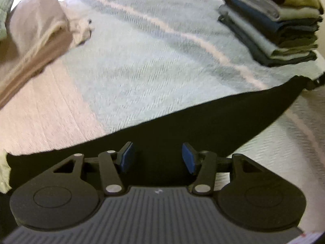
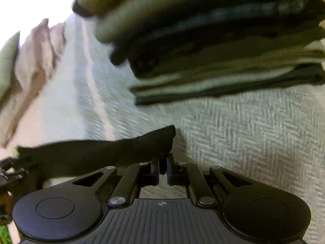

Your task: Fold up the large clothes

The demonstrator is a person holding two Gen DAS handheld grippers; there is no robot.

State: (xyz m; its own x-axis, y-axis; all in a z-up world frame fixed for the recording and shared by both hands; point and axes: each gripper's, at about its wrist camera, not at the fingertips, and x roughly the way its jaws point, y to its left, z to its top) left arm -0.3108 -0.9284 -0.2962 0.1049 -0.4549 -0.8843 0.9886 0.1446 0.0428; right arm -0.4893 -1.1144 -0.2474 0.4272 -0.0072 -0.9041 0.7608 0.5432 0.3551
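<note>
Now my right tool point(image 2: 162, 167) pinches the soft, limp black garment point(image 2: 97, 154) at its corner, low centre, while my left tool point(image 1: 158, 158) gapes half-wide, empty.

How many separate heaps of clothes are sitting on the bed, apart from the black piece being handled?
2. A tall stack of folded clothes stands at the far right of the bedspread; a looser pink pile lies at the far left. More may lie outside the frame.
</note>
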